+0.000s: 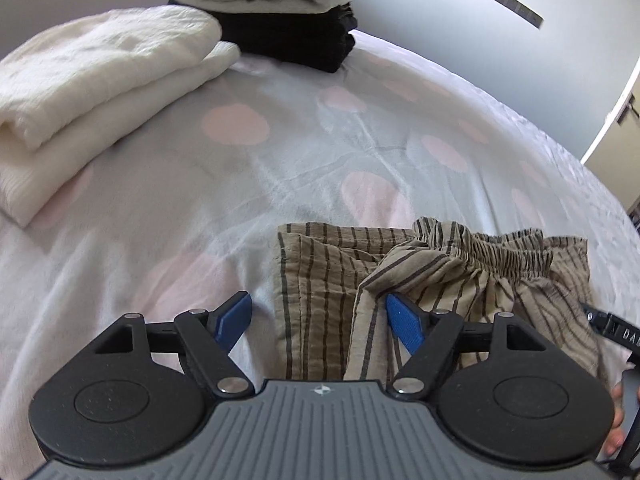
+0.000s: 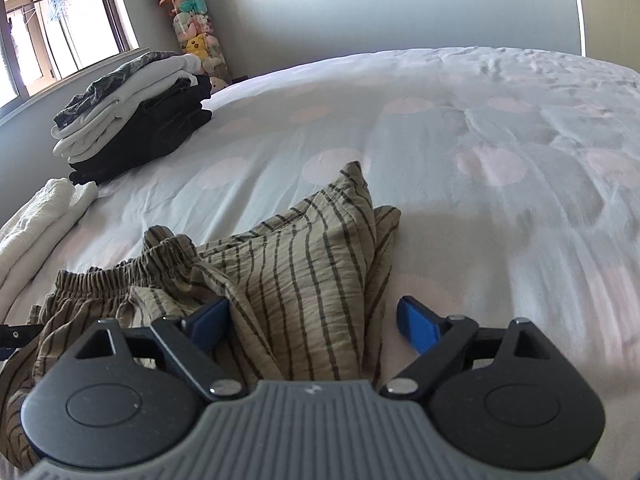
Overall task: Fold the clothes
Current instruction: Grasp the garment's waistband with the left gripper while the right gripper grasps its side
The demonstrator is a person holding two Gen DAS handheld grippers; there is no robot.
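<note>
You have a bedspread (image 2: 460,128) with pale pink dots under everything; a column of plush toys (image 2: 192,24) stands in the far corner by the window (image 2: 48,28); a door (image 2: 608,4) sits far right.

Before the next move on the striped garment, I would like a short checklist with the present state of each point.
1. Left gripper jaws wide, pressing nothing: ok.
2. Right gripper jaws wide; cloth lies between them, unpressed: ok.
3. Beige dark-striped crinkled garment with elastic waistband folded flat: not ok, bunched, one corner standing up.
4. Bare dotted pale bed sheet beyond the garment: ok.
5. Folded white textured cloth apart from the garment: ok.
6. Stack of folded black and white clothes standing tidy: ok.
</note>
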